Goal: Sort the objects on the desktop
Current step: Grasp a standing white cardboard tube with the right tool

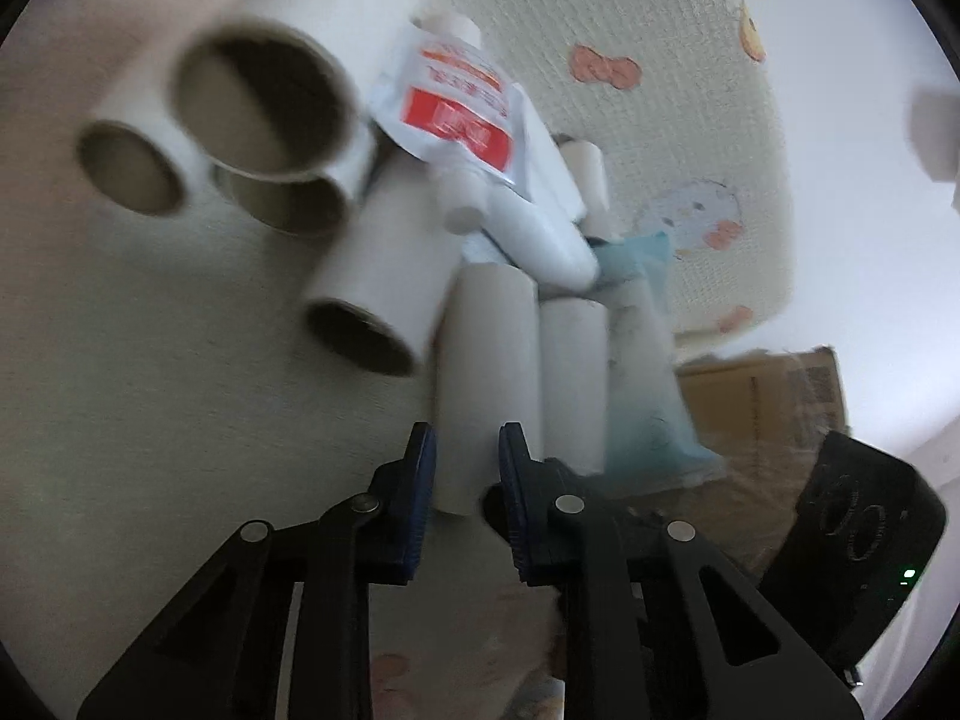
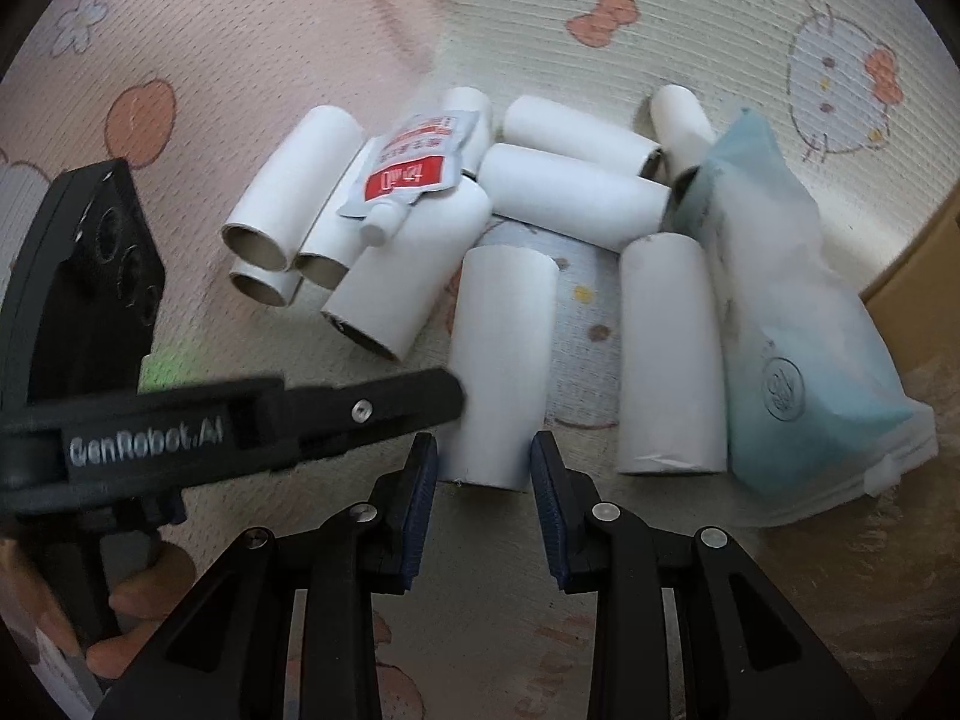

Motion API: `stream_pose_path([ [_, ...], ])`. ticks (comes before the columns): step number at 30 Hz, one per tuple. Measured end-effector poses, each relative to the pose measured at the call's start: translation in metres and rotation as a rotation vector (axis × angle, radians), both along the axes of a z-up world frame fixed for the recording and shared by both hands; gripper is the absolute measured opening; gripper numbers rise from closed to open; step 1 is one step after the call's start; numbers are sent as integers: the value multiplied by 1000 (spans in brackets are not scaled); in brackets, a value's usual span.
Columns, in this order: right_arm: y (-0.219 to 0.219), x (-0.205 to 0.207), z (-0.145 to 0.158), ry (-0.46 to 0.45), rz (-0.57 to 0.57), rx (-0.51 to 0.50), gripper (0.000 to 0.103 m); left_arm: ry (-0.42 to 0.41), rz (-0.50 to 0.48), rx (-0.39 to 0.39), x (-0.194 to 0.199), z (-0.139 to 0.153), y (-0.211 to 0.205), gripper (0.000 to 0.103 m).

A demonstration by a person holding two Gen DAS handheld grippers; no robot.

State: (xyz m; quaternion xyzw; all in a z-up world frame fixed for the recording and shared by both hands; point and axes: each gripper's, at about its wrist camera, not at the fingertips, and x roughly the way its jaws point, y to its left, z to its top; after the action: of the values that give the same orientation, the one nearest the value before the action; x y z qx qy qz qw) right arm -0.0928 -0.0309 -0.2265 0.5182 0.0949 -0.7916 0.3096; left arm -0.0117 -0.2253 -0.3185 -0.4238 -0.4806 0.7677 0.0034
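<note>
Several white cardboard tubes lie in a heap on a cartoon-print mat [image 2: 600,48]. My left gripper [image 1: 467,429] is shut on one tube [image 1: 480,360], its blue pads pressing on both sides near the tube's near end. From the right wrist, the same tube [image 2: 498,348] shows with the left gripper [image 2: 444,396] reaching it from the left. My right gripper [image 2: 483,438] hovers open over that tube's near end, holding nothing. A red-and-white spout pouch [image 2: 414,168] rests on top of the heap.
A pale blue soft pack [image 2: 798,330] lies right of the tubes. Beyond it is a brown cardboard box [image 1: 762,396], by the mat's edge. A person's hand [image 2: 150,594] holds the left gripper's handle. Open-ended tubes [image 1: 258,102] are stacked at the left.
</note>
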Motion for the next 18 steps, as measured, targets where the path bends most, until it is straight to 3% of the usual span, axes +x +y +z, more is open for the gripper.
stream_pose_path([
  [5,-2,-6,0,-25,0,-20,28,28,26,14,-3,4,-10,26],
  [7,1,-10,-1,-50,-19,-39,28,28,18,-13,-9,8,-10,38],
  [10,1,-13,-1,-67,-34,-50,29,26,-28,-10,-22,10,-5,45],
  [18,-11,-19,-8,-74,-33,-8,37,4,-23,13,-41,4,2,47],
])
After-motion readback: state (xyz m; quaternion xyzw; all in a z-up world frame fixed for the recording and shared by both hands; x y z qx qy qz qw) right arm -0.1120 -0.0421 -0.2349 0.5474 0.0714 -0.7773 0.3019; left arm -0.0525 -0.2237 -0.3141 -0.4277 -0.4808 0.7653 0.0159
